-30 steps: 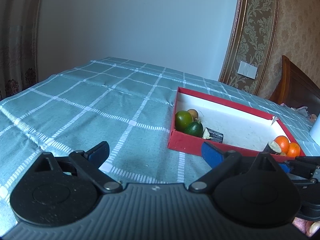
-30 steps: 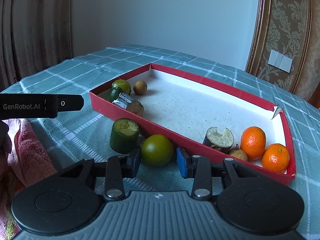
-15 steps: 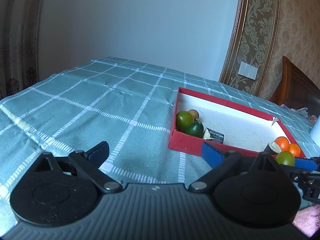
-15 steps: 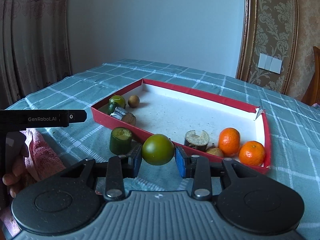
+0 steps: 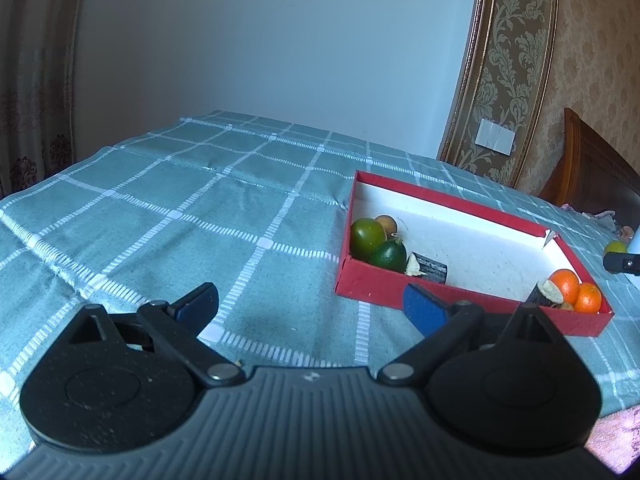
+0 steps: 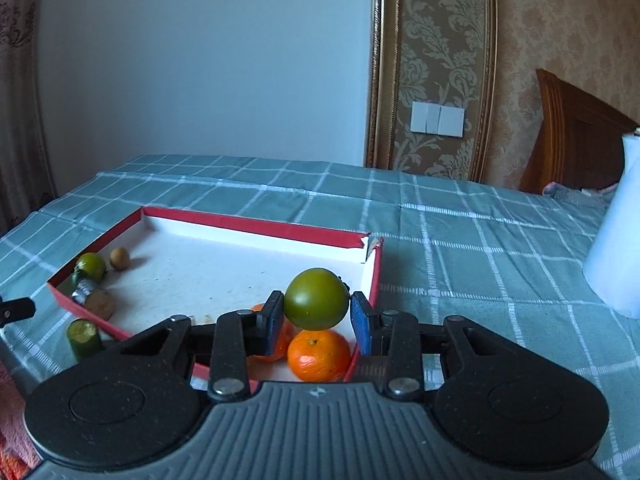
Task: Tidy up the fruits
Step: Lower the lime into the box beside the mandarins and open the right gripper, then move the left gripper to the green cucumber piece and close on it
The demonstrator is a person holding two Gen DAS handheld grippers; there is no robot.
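Left wrist view: your left gripper (image 5: 308, 300) hangs with jaws wide apart and empty over the checked cloth, just left of the red tray (image 5: 452, 298).

Right wrist view: your right gripper (image 6: 316, 318) is clamped on a green fruit (image 6: 316, 298), held above the tray's (image 6: 256, 225) right end, over the oranges (image 6: 319, 355). Lower it onto bare tray floor beside them before releasing, so it doesn't roll.

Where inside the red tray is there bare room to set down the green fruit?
The red tray has a bare white middle between the green fruits and cut log at one end and the oranges at the other. Both ends are crowded. The right hand-held gripper holds the green fruit over the oranges.
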